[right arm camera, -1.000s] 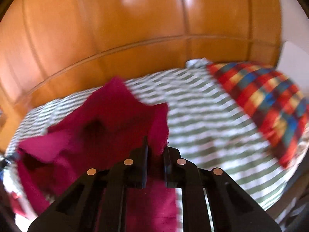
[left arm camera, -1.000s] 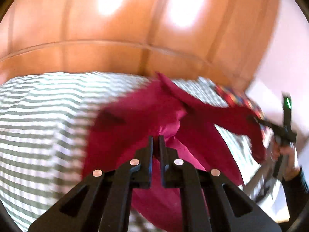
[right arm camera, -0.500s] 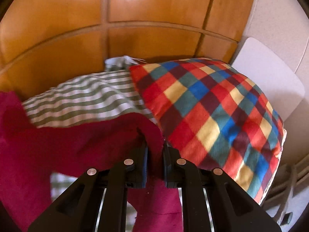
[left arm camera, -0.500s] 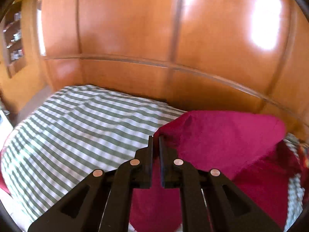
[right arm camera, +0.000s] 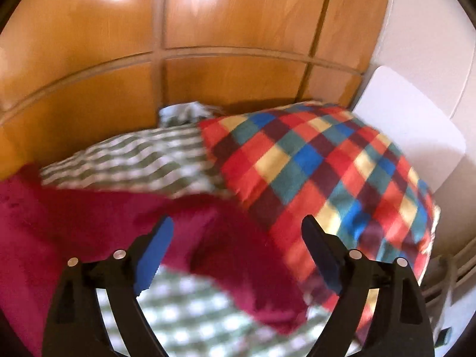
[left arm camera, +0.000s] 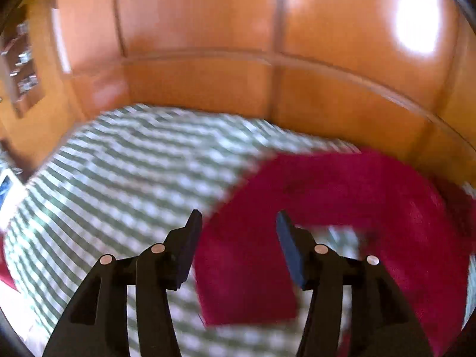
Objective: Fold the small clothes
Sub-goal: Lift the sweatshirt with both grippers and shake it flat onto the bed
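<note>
Jaws on my left gripper (left arm camera: 239,218) have just been opening and now stand apart, with the crimson garment (left arm camera: 342,202) lying below the gap and neither pad pressing it. My right gripper (right arm camera: 236,223) has just been opening too, wider, its blue-faced fingers (right arm camera: 156,250) well clear of the same garment's folded end, which lies on the striped bedcover (left arm camera: 119,184). Taking that garment as landmark: the bedcover spreads under it and off to its left, the checked pillow (right arm camera: 327,172) sits against its right end, and the wooden panelling (left arm camera: 238,44) rises behind it. I can read no label or writing anywhere. Motion blur smears the stripes and the garment's edges, and its near part is cut off by the frame.
</note>
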`<state>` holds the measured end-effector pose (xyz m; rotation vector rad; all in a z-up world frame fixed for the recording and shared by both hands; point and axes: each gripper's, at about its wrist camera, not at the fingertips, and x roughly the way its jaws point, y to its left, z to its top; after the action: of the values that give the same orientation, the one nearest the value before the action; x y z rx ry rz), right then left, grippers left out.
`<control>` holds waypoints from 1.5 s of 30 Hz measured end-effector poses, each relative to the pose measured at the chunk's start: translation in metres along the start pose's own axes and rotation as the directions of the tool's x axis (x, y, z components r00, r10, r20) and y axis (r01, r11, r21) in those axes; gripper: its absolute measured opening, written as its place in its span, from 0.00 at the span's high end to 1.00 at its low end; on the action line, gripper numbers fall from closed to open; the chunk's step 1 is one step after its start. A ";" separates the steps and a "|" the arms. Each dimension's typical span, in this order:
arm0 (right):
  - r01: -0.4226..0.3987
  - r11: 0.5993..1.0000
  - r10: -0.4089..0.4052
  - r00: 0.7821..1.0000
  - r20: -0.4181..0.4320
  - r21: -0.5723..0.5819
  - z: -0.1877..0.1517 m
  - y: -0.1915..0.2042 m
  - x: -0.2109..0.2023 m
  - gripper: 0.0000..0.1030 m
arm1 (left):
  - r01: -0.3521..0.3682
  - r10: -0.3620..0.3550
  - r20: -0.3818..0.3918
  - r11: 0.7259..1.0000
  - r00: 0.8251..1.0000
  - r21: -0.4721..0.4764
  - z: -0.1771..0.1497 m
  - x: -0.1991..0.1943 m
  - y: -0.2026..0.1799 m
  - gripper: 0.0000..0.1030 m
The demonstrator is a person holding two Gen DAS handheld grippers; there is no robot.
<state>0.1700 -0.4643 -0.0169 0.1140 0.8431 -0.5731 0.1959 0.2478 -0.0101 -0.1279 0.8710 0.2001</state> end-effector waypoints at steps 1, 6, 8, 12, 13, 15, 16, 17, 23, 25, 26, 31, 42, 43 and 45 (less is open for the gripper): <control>-0.048 0.999 0.048 0.999 -0.015 -0.012 -0.015 0.002 -0.011 0.16 | 0.060 -0.059 -0.018 0.998 0.998 0.011 -0.018 -0.007 -0.005 0.46; -0.333 0.943 0.324 0.931 -0.170 -0.027 -0.087 0.020 -0.045 0.17 | 0.268 -0.266 -0.113 0.963 0.957 0.004 -0.088 -0.034 -0.020 0.46; -0.432 0.902 0.414 0.877 -0.242 -0.022 -0.115 0.030 -0.054 0.25 | 0.340 -0.335 -0.151 0.941 0.930 0.003 -0.115 -0.045 -0.029 0.46; -0.620 0.783 0.588 0.719 -0.371 0.040 -0.168 0.056 -0.077 0.40 | 0.408 -0.392 -0.209 0.912 0.896 0.038 -0.157 -0.062 -0.048 0.46; -0.645 0.763 0.608 0.692 -0.388 0.047 -0.177 0.062 -0.081 0.42 | 0.410 -0.392 -0.222 0.911 0.893 0.042 -0.164 -0.062 -0.051 0.47; -0.687 0.726 0.632 0.650 -0.423 0.029 -0.195 0.077 -0.090 0.51 | 0.409 -0.389 -0.239 0.912 0.890 0.038 -0.175 -0.060 -0.055 0.48; -0.694 0.720 0.630 0.642 -0.437 0.018 -0.202 0.082 -0.093 0.56 | 0.407 -0.389 -0.239 0.913 0.890 0.030 -0.180 -0.059 -0.056 0.54; -0.695 0.719 0.620 0.641 -0.452 -0.001 -0.208 0.089 -0.094 0.64 | 0.403 -0.386 -0.235 0.915 0.892 0.024 -0.183 -0.057 -0.055 0.61; -0.681 0.723 0.598 0.700 -0.389 -0.114 -0.196 0.095 -0.122 0.90 | 0.444 -0.430 -0.184 0.895 0.884 0.038 -0.173 -0.078 -0.059 0.94; -0.685 0.719 0.625 0.713 -0.319 -0.122 -0.173 0.082 -0.138 0.90 | 0.493 -0.488 -0.134 0.870 0.863 0.006 -0.160 -0.098 -0.049 0.94; -0.687 0.716 0.639 0.717 -0.277 -0.124 -0.161 0.073 -0.147 0.90 | 0.520 -0.518 -0.104 0.854 0.849 -0.015 -0.153 -0.110 -0.042 0.94; -0.684 0.717 0.662 0.729 -0.175 -0.134 -0.132 0.036 -0.173 0.90 | 0.582 -0.581 -0.053 0.813 0.812 -0.014 -0.150 -0.153 -0.026 0.94; -0.610 0.779 0.492 0.739 -0.461 -0.147 -0.230 0.045 -0.106 0.89 | 0.389 -0.358 -0.344 0.921 0.868 0.024 -0.249 -0.112 -0.042 0.90; -0.616 0.778 0.503 0.730 -0.462 -0.127 -0.226 0.043 -0.105 0.86 | 0.398 -0.378 -0.340 0.917 0.861 -0.013 -0.246 -0.111 -0.037 0.87; -0.611 0.784 0.510 0.735 -0.447 -0.109 -0.216 0.038 -0.105 0.51 | 0.379 -0.374 -0.302 0.924 0.877 -0.044 -0.235 -0.115 -0.030 0.73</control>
<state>-0.0103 -0.3185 -0.0893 0.2532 1.2058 0.1559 -0.0446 0.1594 -0.0701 -0.3174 1.1367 -0.2002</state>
